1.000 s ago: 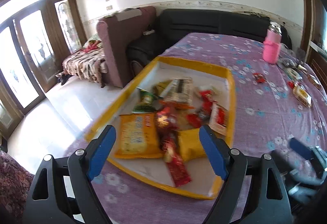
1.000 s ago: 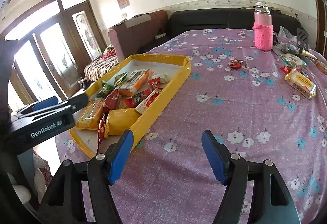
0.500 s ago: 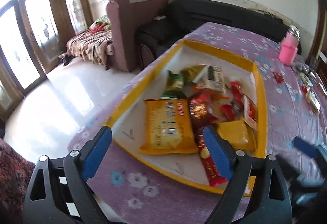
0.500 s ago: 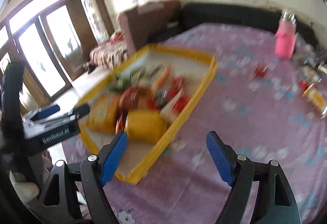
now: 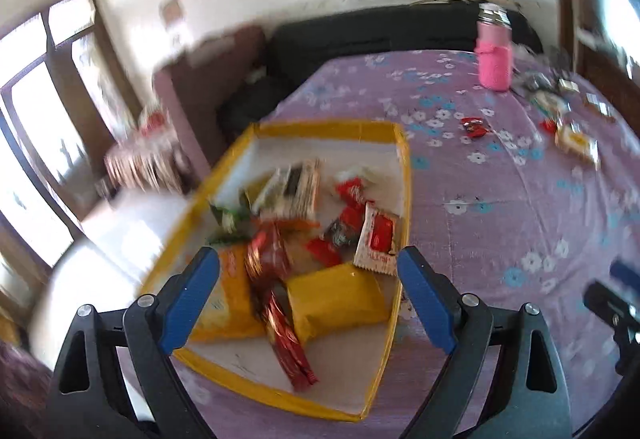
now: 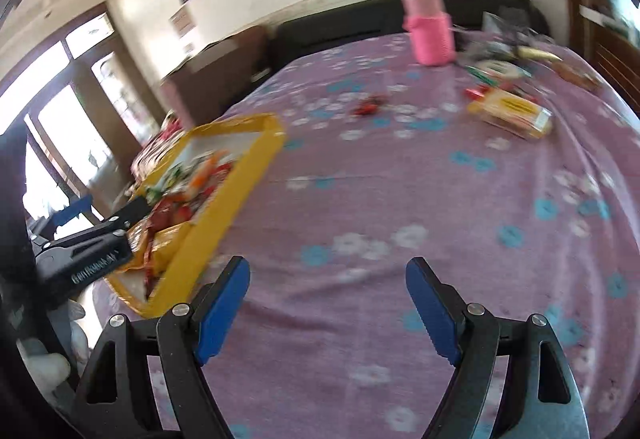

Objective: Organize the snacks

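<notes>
A yellow-rimmed tray (image 5: 404,175) on the purple flowered cloth holds several snack packs: a yellow pack (image 5: 336,299), an orange pack (image 5: 236,287), a long red wrapper (image 5: 288,343) and a white-and-red packet (image 5: 378,239). My left gripper (image 5: 306,263) hangs open over the tray's near end, with nothing pressed by its pads. My right gripper (image 6: 327,269) is over bare cloth to the right of the tray (image 6: 240,175); its jaws are opening and hold nothing. A small red wrapper (image 6: 368,105) and a yellow packet (image 6: 512,111) lie loose farther back.
A pink bottle (image 6: 430,35) stands at the far end of the table, with more wrappers piled beside it on the right. A black sofa (image 5: 360,35) is behind the table. The table's left edge drops to the floor just past the tray.
Both views swung left towards the tray and then back right. The tray now lies far left in the right wrist view. Both pairs of jaws stand a little wider.
</notes>
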Motion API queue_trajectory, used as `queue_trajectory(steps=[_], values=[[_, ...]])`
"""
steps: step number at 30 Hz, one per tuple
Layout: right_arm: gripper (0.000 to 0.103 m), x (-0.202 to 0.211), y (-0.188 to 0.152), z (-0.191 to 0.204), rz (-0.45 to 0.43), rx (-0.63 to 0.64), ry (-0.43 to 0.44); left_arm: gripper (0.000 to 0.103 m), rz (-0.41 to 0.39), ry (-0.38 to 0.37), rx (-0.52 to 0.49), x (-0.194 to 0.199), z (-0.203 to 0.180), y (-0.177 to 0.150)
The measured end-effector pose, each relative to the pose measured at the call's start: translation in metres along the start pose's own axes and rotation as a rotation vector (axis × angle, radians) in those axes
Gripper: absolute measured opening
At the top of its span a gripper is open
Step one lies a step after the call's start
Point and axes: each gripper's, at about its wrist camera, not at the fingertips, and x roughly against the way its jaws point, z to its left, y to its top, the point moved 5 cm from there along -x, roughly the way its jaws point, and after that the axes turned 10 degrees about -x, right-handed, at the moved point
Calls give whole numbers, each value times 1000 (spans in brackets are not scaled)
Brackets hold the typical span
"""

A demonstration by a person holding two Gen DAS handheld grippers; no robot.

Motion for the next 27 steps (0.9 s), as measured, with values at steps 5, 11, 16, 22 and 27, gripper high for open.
queue_trajectory(steps=[5,11,16,22,27], values=[[82,3,3,-21,-4,-55,12,92,30,113,60,-5,28,13],[82,-2,4,-21,-6,-94,59,92,-214,211,-222,61,-65,54],[82,6,2,-58,5,-146,4,92,-188,50,-303,58,-124,33],[84,49,10,-93,-113,-161,-107,92,-134,-32,-199,52,-101,14],[83,33,-1,-19,-59,3,25,92,-132,1,5,60,-27,-6]])
